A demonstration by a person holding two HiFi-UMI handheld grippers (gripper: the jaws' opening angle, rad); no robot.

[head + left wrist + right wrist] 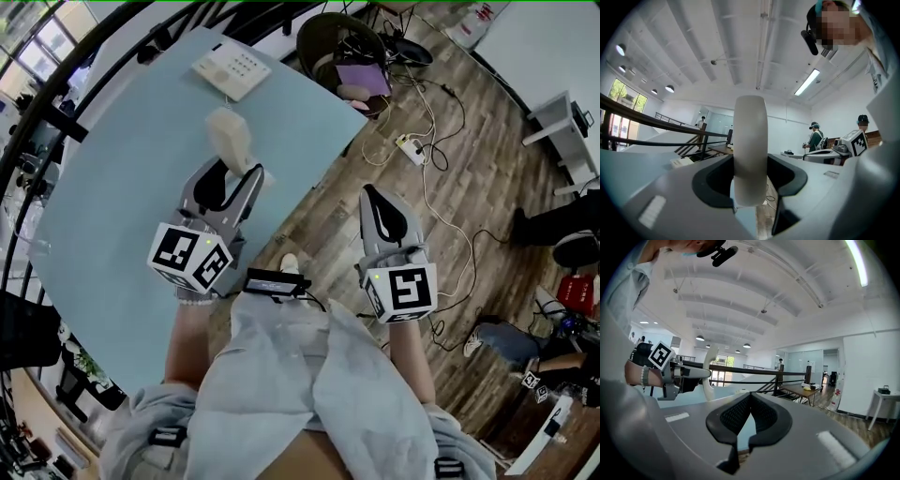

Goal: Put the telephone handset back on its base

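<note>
A cream telephone handset [228,139] stands upright between the jaws of my left gripper [234,187], which is shut on it above the light blue table [122,187]. In the left gripper view the handset [750,145] fills the gap of the left gripper [750,183]. The white phone base [232,68] with its keypad lies at the table's far end, apart from the handset; it shows small as the base [681,162]. My right gripper [386,217] is shut and empty over the wooden floor, off the table's edge. The right gripper [750,417] view shows the handset [710,369] to its left.
A dark chair holding a purple item [359,75] stands beyond the table's far right corner. A power strip [411,148] and loose cables lie on the wooden floor. A black railing [37,103] runs along the table's left. People sit at the right edge [562,225].
</note>
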